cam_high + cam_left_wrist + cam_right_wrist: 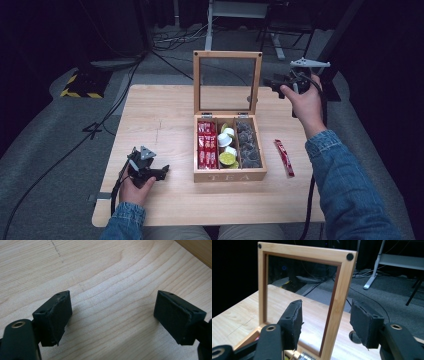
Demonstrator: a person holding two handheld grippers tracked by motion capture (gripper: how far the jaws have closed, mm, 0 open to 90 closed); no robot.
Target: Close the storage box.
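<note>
Table (160,120) carried wooden tea box (229,175) at centre, glass lid (227,82) upright. Right gripper (325,325) sat w/ jaws apart, released, straddling lid's side rail, pads not pressing. Left gripper (112,317) released, nothing betw. jaws, over bare wood. Red sachet (284,158) lay right of box.
</note>
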